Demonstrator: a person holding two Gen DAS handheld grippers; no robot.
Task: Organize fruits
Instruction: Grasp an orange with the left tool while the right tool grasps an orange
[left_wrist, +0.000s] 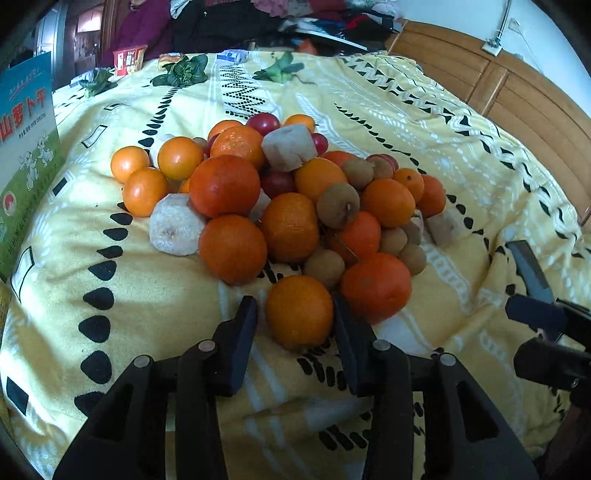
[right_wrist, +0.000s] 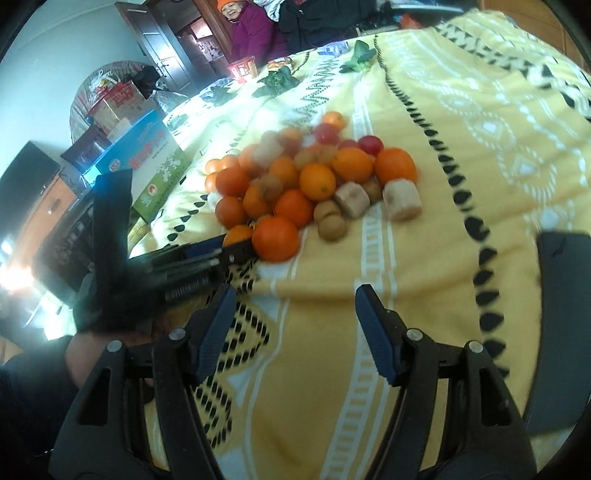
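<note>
Orange fruit (left_wrist: 299, 310) sits between narrowed left gripper (left_wrist: 295, 321) fingers; heap (left_wrist: 280, 199) unsorted mid-bed.
Right gripper (right_wrist: 295, 314) fingers wide, empty.

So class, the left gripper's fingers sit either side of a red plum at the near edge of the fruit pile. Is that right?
Not quite. The left gripper straddles an orange mandarin, not a plum, at the near edge of the fruit pile. The left wrist view shows it.
</note>
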